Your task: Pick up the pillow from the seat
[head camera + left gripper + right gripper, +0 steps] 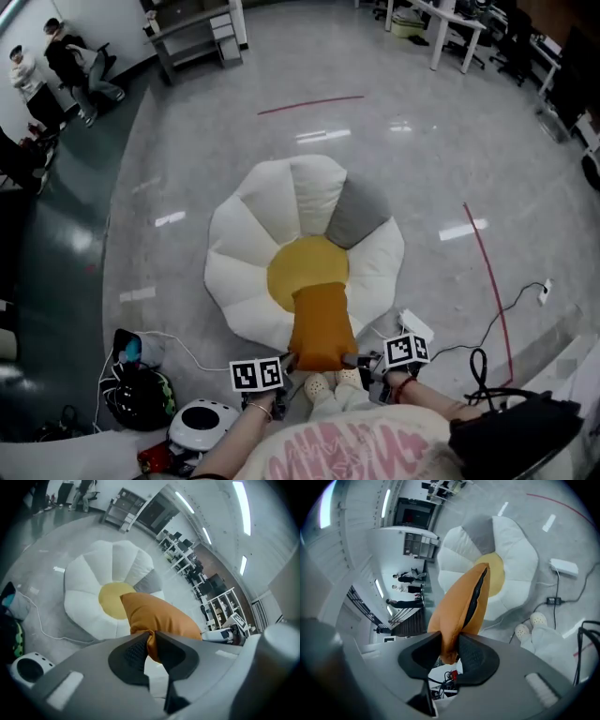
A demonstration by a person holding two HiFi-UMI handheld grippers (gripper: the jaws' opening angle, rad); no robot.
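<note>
An orange pillow point(322, 323) hangs in the air above the flower-shaped seat point(248, 272), which is white with a yellow centre and one grey petal. My left gripper point(289, 360) is shut on the pillow's near left corner, and the left gripper view shows the orange fabric point(159, 618) pinched between the black pads point(136, 652). My right gripper point(360, 360) is shut on the near right corner; in the right gripper view the pillow point(457, 616) hangs from the jaws with its dark zip seam facing the camera.
A white power strip point(412, 322) and black cables point(502, 314) lie on the floor right of the seat. A white helmet point(202, 422) and bags point(136, 389) sit at the lower left. Desks point(441, 23) and people point(56, 61) stand far off.
</note>
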